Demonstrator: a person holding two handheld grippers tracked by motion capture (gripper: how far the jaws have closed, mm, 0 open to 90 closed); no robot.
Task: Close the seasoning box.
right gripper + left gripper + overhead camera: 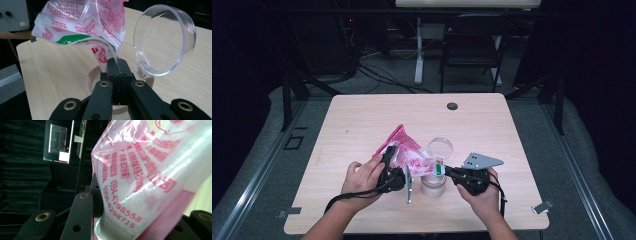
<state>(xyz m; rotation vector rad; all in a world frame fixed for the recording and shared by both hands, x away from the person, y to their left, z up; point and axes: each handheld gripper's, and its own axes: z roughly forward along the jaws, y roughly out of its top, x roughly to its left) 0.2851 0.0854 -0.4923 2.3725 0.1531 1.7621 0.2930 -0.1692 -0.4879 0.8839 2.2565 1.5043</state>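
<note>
Over the open jar (433, 184), both grippers' jaws pinch the pink bag (404, 150) between them.

The pale wooden worktop (362, 120) carries a small dark round cap (452, 106) near the upper middle of its far edge. Beyond it, in the upper right of the high view, a black folding chair (472, 47) stands on the grey floor (387, 75), with a white desk leg (418, 50) just to its left and loose black cables (377, 75) further left. A lit screen (60, 142) glows in the upper left of the left gripper view.
</note>
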